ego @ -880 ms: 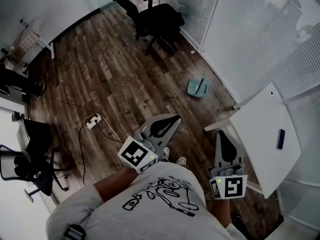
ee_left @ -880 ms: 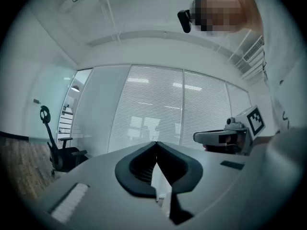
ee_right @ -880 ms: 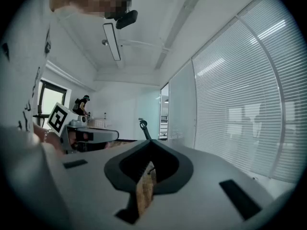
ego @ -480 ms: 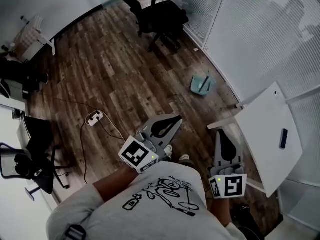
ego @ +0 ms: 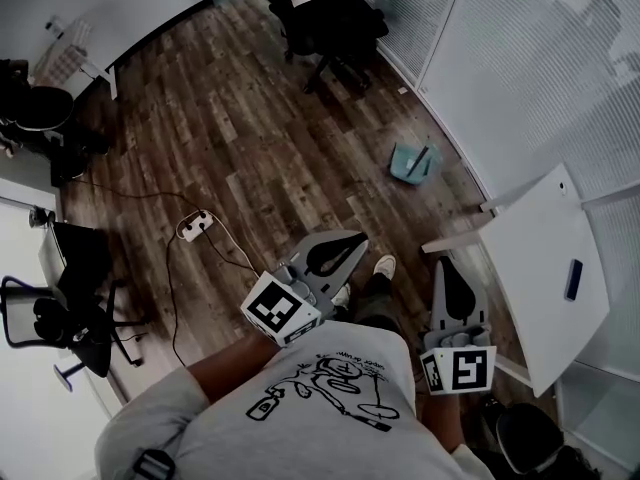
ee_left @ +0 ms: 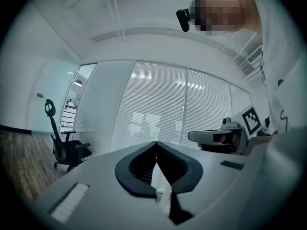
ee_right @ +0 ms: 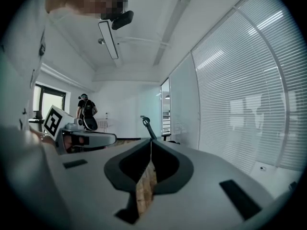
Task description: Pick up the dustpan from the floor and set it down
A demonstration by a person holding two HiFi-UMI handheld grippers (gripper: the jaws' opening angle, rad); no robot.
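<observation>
The teal dustpan (ego: pixel 414 160) lies on the wood floor close to the blinds wall, its handle pointing toward the wall. Both grippers are held in front of the person's chest, well short of it. My left gripper (ego: pixel 350 239) points up-right toward the dustpan, jaws together and nothing between them (ee_left: pixel 156 143). My right gripper (ego: pixel 443 264) hovers beside the white table's corner, jaws likewise shut and empty (ee_right: pixel 151 141). The dustpan shows in neither gripper view.
A white table (ego: pixel 545 258) with a small dark object (ego: pixel 572 279) stands at the right. A black office chair (ego: pixel 330 18) is at the far end, a power strip with cable (ego: pixel 195 225) on the floor at left. Another person (ee_right: pixel 87 111) stands far off.
The person has stepped forward: a shoe now shows between the grippers and the floor scene has slid toward me. Both grippers keep their pose and stay shut.
</observation>
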